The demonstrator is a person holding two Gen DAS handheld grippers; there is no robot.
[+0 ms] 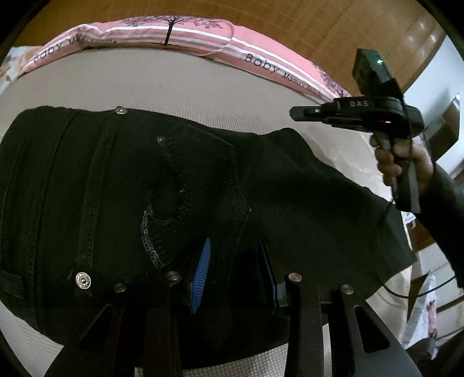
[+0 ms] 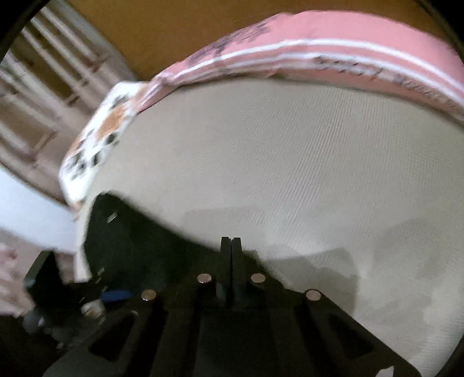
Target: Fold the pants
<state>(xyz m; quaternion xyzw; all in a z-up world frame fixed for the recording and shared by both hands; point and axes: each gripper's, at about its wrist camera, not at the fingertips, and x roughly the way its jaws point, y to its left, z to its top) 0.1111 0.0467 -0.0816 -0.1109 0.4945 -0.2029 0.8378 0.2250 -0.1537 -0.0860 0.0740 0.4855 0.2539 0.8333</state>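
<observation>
Black pants (image 1: 121,185) lie on a beige mattress (image 1: 179,84), waist to the left, with a sequinned back pocket (image 1: 188,185) and metal snaps. My left gripper (image 1: 235,261) is open just above the pants near the pocket, its blue-padded fingers (image 1: 203,266) apart with nothing between them. My right gripper (image 2: 231,249) is shut and empty, held in the air above the mattress (image 2: 290,162). It also shows in the left wrist view (image 1: 301,113), above the right end of the pants. The pants (image 2: 130,240) show dark at the lower left of the blurred right wrist view.
A pink pillow (image 1: 174,32) printed with trees and "Baby" lies along the far edge of the mattress, also in the right wrist view (image 2: 333,49). A floral cushion (image 2: 98,136) sits at the mattress corner. A wooden headboard (image 1: 290,23) stands behind. A cable (image 1: 388,278) hangs from the right gripper.
</observation>
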